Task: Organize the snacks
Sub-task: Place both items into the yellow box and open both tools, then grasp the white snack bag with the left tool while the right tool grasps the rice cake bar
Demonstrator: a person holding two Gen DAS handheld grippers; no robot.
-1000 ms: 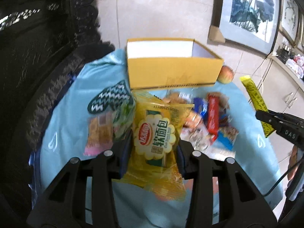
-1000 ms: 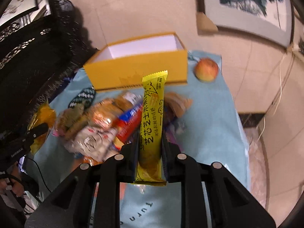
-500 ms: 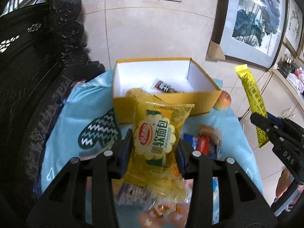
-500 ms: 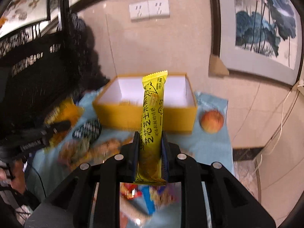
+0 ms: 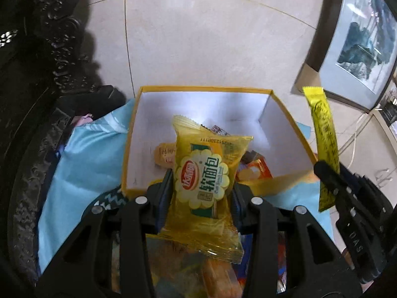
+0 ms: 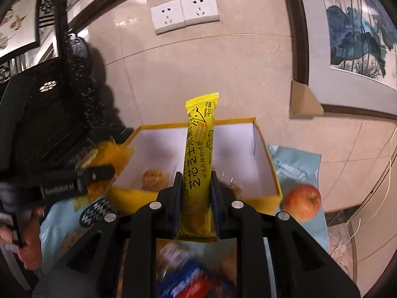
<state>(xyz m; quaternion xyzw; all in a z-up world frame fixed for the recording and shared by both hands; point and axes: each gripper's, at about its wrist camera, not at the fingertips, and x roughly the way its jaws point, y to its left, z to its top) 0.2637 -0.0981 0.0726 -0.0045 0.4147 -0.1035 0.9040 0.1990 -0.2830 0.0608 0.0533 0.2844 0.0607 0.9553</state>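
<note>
The left tongs (image 5: pixel 201 193) are partly closed, their pads pressed on both sides of a clear yellow plastic packet of soft bread with a scalloped cream label (image 5: pixel 206 181), held upright above the near wall of the open yellow cardboard box with a white inside (image 5: pixel 280 124). The right tongs (image 6: pixel 196 191) are squeezed narrowly on a long slim yellow snack bar wrapper with black print (image 6: pixel 199 159), which stands upright over the same box, its top end above the far rim. The box sits at the far edge of the tabletop covered by a light blue cloth (image 5: pixel 91 159), against the tiled wall. Inside the box lie a few small wrapped snacks (image 5: pixel 255 168) on its floor. A red apple (image 6: pixel 301 202) rests on the cloth just beside the box's right near corner. More blurred packets lie on the cloth below both tongs.
</note>
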